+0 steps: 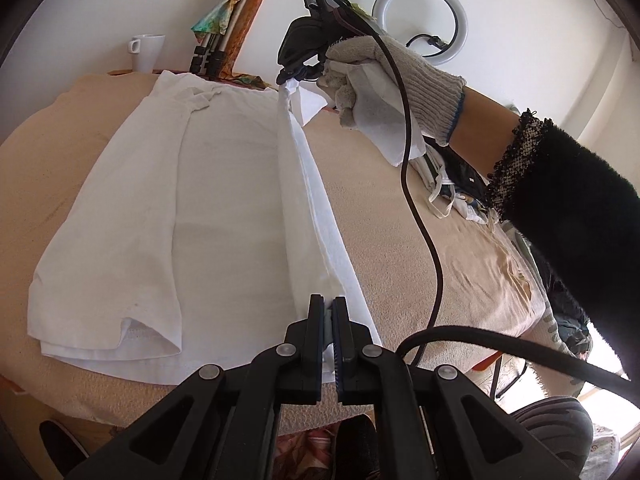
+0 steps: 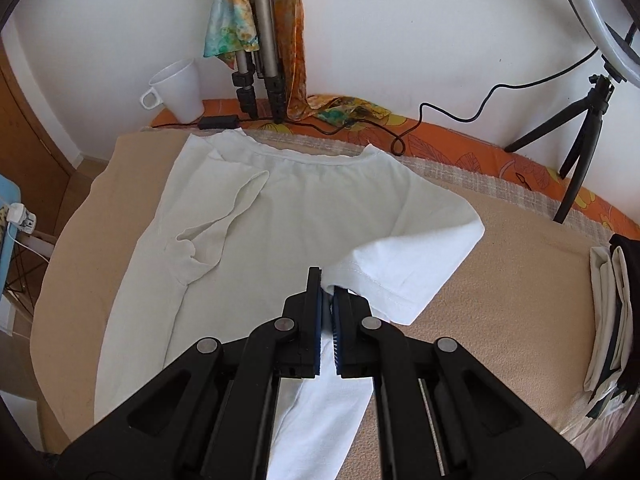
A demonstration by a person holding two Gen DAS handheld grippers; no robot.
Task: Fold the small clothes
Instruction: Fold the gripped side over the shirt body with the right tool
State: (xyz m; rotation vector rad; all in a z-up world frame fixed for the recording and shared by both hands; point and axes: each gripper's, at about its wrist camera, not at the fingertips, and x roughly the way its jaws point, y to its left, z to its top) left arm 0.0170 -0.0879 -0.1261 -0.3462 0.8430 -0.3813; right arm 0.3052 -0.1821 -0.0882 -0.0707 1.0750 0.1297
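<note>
Beige blanket [image 2: 500, 264] covers your work surface, with a white wall behind, a white mug [image 2: 178, 90] and tripod legs [image 2: 260, 76] at the far edge, and a small stack of folded clothes [image 2: 612, 312] off to the right; the white T-shirt [image 2: 280, 208] lies spread on the blanket, its left side already turned in. Your left gripper [image 1: 329, 306] is pinched tight on the hem end of the shirt's right edge, and your right gripper [image 2: 328, 294] is clamped on the fabric beside the right sleeve [image 2: 420, 264], so the edge hangs lifted between them as a taut strip (seen clearly from the left wrist).

Watch the grips first; both hold only a thin bite of cloth, and a tug from either hand could pull the fabric out and drop the fold crooked. Uneven travel of your two hands would lay the edge slanted over the body; the loose sleeve may bunch beneath the flap and leave a lump. Mind the black cable [image 1: 420, 216] trailing near the cloth; it could snag or drag the shirt across the blanket.
</note>
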